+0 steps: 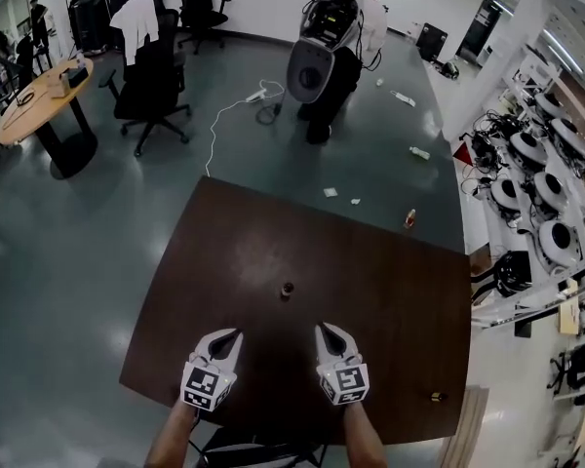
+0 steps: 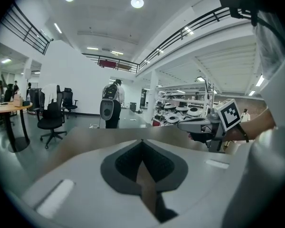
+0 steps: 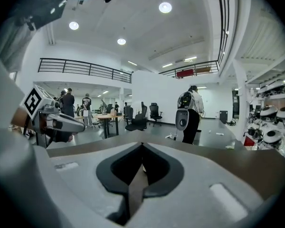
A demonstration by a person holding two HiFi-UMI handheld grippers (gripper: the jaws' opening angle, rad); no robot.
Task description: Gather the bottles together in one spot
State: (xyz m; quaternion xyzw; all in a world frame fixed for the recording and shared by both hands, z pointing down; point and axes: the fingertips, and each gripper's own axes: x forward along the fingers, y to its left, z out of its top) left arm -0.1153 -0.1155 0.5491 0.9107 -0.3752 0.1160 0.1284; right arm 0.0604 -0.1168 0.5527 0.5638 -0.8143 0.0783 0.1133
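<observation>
Three small bottles stand far apart on the dark brown table point(image 1: 234, 252). A dark one point(image 1: 287, 289) is near the middle, a reddish one point(image 1: 410, 219) is by the far right edge, and a third point(image 1: 435, 396) sits near the front right corner. My left gripper point(image 1: 232, 337) point(image 2: 142, 140) and right gripper point(image 1: 326, 331) point(image 3: 142, 145) hover side by side over the near edge. Both are shut, hold nothing, and point toward the middle bottle, which is a short way ahead of them. Neither gripper view shows any bottle clearly.
A person with a backpack point(image 1: 336, 27) stands on the grey floor beyond the table, next to a white cable point(image 1: 224, 115). Office chairs point(image 1: 151, 81) and a round wooden table point(image 1: 44, 96) are at the far left. Racks of equipment point(image 1: 536, 183) line the right.
</observation>
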